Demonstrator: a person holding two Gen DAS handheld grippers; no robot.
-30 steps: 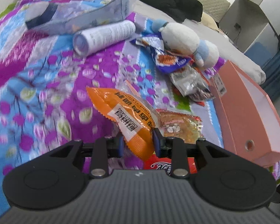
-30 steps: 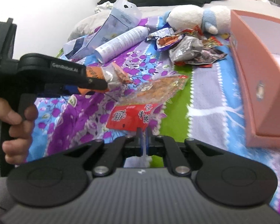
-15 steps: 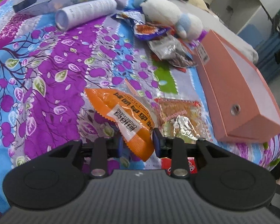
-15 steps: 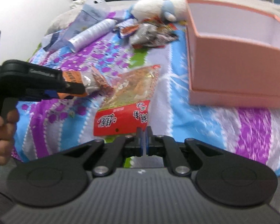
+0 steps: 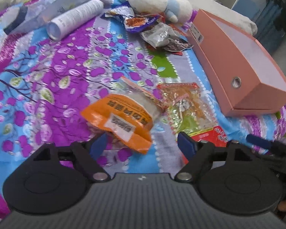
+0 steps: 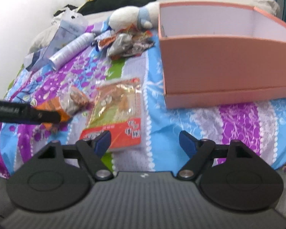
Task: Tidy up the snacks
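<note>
An orange snack bag [image 5: 120, 120] lies on the flowered bedspread between the jaws of my left gripper [image 5: 143, 147], which are opening; the blue pads [image 5: 98, 146] stand clear of it. Beside it on the right lies a clear-and-red snack bag [image 5: 185, 110]. In the right wrist view, that clear-and-red bag [image 6: 116, 114] has its red end between the jaws of my right gripper [image 6: 145, 144], which are also opening without pressing on it. The orange bag [image 6: 66, 106] shows next to the left gripper's finger [image 6: 24, 112]. The open pink box [image 6: 219, 64] stands to the right.
A heap of several snack wrappers [image 5: 158, 32], a white and blue plush toy [image 5: 156, 2], a white tube [image 5: 76, 17] and a plastic pouch [image 5: 47, 9] lie at the far side of the bed. The pink box [image 5: 238, 63] sits near the bed's right edge.
Both grippers went from shut on their bags to wide apart. The orange bag has dropped and tilted onto the bedspread; the red bag lies flat, released.
</note>
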